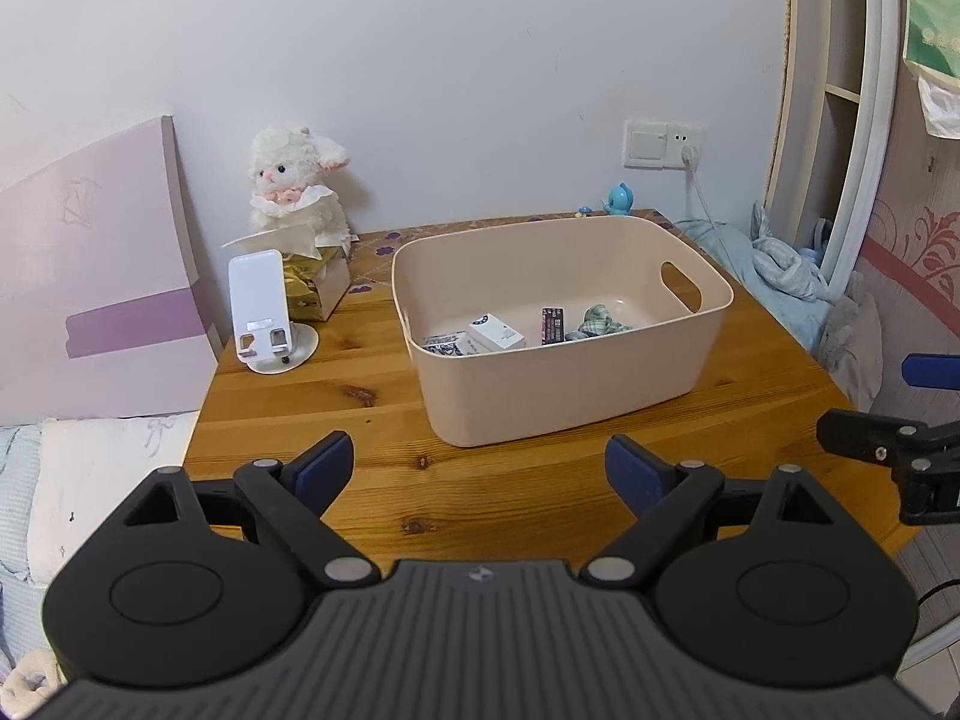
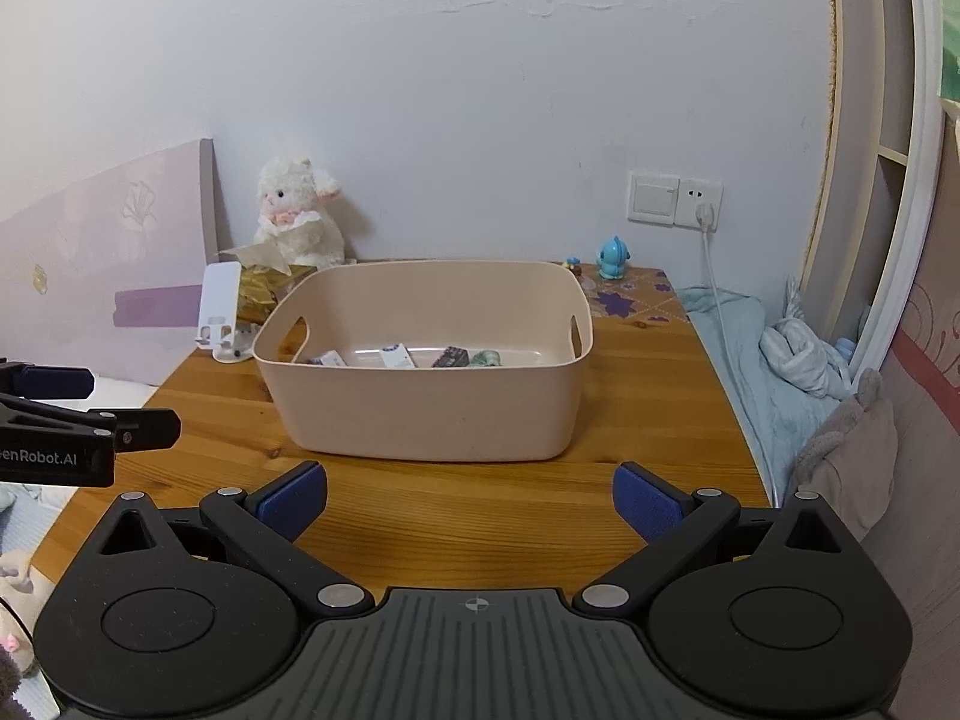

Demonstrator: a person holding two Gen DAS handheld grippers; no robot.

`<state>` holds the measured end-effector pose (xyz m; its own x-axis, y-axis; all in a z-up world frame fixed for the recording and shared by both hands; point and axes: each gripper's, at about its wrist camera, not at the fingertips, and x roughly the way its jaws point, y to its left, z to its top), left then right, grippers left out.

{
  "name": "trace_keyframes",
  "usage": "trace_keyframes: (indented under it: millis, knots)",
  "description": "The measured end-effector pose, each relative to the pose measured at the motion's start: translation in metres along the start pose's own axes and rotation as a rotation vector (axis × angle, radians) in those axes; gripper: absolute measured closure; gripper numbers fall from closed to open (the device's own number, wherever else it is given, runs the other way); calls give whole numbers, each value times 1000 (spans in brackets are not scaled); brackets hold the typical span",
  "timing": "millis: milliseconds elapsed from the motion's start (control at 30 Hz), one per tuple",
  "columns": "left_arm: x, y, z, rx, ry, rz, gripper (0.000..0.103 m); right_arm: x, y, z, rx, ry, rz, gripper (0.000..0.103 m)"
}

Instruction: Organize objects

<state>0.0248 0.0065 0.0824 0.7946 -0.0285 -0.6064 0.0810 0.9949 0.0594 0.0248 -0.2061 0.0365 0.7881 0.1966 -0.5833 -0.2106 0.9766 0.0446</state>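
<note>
A beige plastic bin (image 1: 576, 396) (image 2: 420, 420) stands on the wooden table (image 1: 312, 396) (image 2: 480, 516). Inside it lie a white box (image 1: 497, 331) (image 2: 397, 355), a dark packet (image 1: 552, 324) (image 2: 451, 357), a patterned card pack (image 1: 445, 343) and a green checked cloth (image 1: 599, 321) (image 2: 486, 358). My left gripper (image 1: 480, 471) is open and empty, hovering above the table's front edge before the bin. My right gripper (image 2: 471, 498) is open and empty, also in front of the bin. Each gripper shows at the edge of the other's view.
A white phone stand (image 1: 264, 312) (image 2: 219, 312), a gold tissue box (image 1: 318, 282) and a white plush lamb (image 1: 297, 180) (image 2: 297, 210) stand at the back left. A blue toy figure (image 1: 621, 199) (image 2: 613, 258) stands by the wall socket. Bedding lies right of the table (image 2: 780, 372).
</note>
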Motion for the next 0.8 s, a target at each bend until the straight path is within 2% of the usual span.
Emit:
trace_keyframes:
  millis: [400,700,800]
  knots:
    - [-25,2,-10,28,-11,2,11,-14,-1,-3,2,-2,11,0]
    - [-27,7,-11,26,-7,0,11,-13,-8,-4,13,10,-4,0]
    - [-25,7,-11,28,-10,3,6,-9,-12,-3,23,16,-7,0]
